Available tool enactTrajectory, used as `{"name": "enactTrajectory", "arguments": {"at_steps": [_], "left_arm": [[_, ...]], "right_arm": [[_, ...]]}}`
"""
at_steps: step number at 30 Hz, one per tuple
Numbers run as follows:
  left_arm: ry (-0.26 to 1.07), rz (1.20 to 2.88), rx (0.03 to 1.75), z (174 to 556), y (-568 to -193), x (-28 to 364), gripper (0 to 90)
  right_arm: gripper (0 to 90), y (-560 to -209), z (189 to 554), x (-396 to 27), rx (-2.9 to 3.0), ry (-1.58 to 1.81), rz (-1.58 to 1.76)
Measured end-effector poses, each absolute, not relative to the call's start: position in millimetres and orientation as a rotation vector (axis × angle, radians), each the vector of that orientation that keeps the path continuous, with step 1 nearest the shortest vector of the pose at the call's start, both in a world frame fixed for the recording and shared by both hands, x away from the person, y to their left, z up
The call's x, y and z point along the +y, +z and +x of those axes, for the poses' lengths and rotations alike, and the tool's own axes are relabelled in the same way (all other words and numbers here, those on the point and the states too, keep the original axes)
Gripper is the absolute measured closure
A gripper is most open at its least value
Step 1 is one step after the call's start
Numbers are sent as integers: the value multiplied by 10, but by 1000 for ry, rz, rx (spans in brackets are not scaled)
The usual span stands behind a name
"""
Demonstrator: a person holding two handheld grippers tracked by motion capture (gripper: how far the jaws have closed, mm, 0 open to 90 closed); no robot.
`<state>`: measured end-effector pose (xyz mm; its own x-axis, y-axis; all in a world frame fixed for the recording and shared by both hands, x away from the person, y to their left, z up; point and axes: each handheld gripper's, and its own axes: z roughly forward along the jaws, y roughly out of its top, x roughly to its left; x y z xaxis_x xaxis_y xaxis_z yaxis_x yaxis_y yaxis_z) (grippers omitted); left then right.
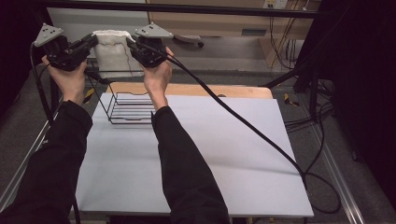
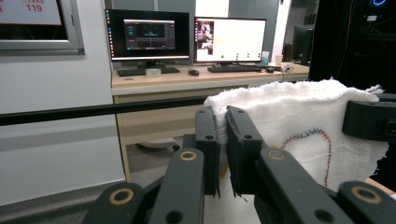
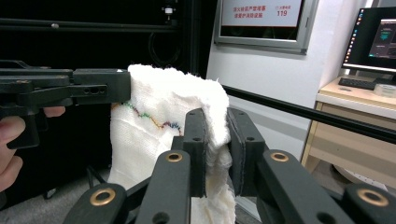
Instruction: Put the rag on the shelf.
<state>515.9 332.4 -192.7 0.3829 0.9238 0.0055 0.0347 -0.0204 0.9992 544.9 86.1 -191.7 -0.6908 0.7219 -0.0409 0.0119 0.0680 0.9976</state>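
Note:
A white cloth (image 1: pixel 112 44) with a wavy line of coloured stitching hangs spread between my two grippers, held up in the air beyond the table's far left corner. My left gripper (image 1: pixel 95 40) is shut on its left top corner. In the left gripper view the jaws (image 2: pixel 221 115) pinch the cloth's (image 2: pixel 299 121) edge, with the other gripper (image 2: pixel 369 119) at the far corner. My right gripper (image 1: pixel 130 43) is shut on the right top corner. In the right gripper view the jaws (image 3: pixel 217 116) clamp folded cloth (image 3: pixel 154 140), and the left gripper (image 3: pixel 98 86) holds the opposite corner.
A black wire rack (image 1: pixel 130 108) stands on the white-covered table (image 1: pixel 210 154), at its far left, below my hands. A wooden board (image 1: pixel 224 90) lines the table's far edge. The right gripper's cable (image 1: pixel 252 130) trails across the table to the right. A black bar (image 1: pixel 210 8) crosses overhead.

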Motion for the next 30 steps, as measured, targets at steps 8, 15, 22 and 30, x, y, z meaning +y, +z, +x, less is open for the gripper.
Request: {"name": "enactTrajectory", "arguments": {"at_steps": [8, 15, 22, 30], "left_arm": [[897, 1431, 927, 5067, -2038, 3367, 836], [871, 1426, 928, 5002, -2127, 3401, 835], [864, 1446, 926, 4961, -2171, 3389, 835], [854, 1454, 920, 4892, -2236, 3416, 834]], "right_arm": [[784, -1996, 5399, 875, 1832, 1658, 726], [782, -2054, 5337, 891, 1854, 1642, 706], [779, -2120, 5304, 863, 1864, 1640, 719], [777, -2162, 5265, 870, 1878, 1628, 707]]}}
